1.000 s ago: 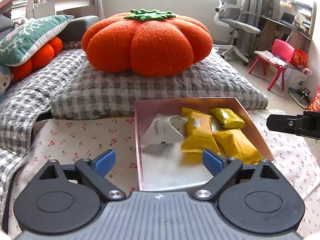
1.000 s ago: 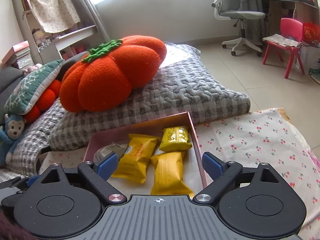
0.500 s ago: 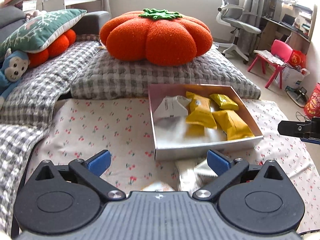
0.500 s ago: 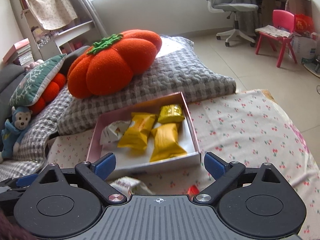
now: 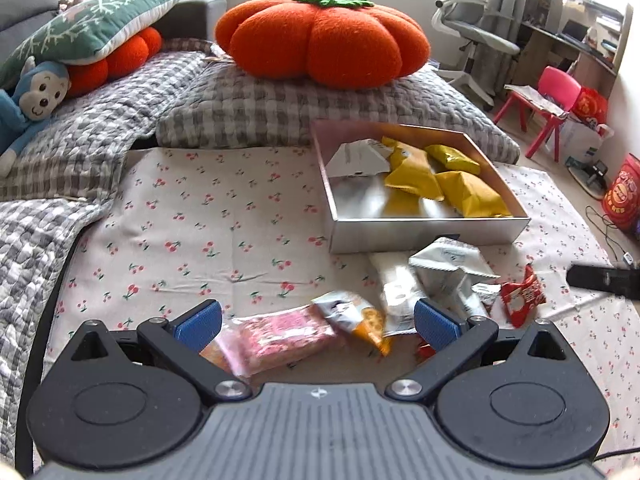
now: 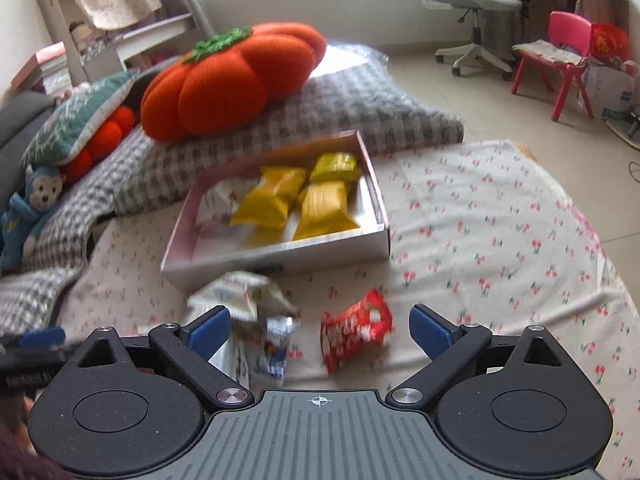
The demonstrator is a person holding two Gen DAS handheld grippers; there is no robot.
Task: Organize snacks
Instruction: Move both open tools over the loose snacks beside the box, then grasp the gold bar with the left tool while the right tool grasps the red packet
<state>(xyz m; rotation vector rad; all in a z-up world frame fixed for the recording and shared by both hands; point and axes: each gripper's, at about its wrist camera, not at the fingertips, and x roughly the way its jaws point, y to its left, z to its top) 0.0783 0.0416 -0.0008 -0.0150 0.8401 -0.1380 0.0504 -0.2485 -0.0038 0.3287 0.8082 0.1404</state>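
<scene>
An open silver box (image 5: 424,229) (image 6: 280,256) on the cherry-print cloth holds three yellow snack packs (image 5: 468,194) (image 6: 324,210) and a white pack (image 5: 356,158). In front of it lie loose snacks: white packs (image 5: 444,268) (image 6: 236,292), a pink pack (image 5: 280,338), an orange-and-white pack (image 5: 356,316) and a red pack (image 5: 520,300) (image 6: 356,330). My left gripper (image 5: 316,322) hangs open over the pink and orange packs, gripping nothing. My right gripper (image 6: 320,326) is open above the red pack, which lies between its fingers untouched.
A big orange pumpkin cushion (image 5: 324,40) sits on a grey checked quilt (image 5: 280,108) behind the box. Pillows and a blue monkey toy (image 5: 28,96) lie at the left. A pink chair (image 6: 564,56) and an office chair (image 6: 472,0) stand on the floor to the right.
Both grippers have drawn back from the box toward the near side. The loose snacks in front of the box have come into view under them.
</scene>
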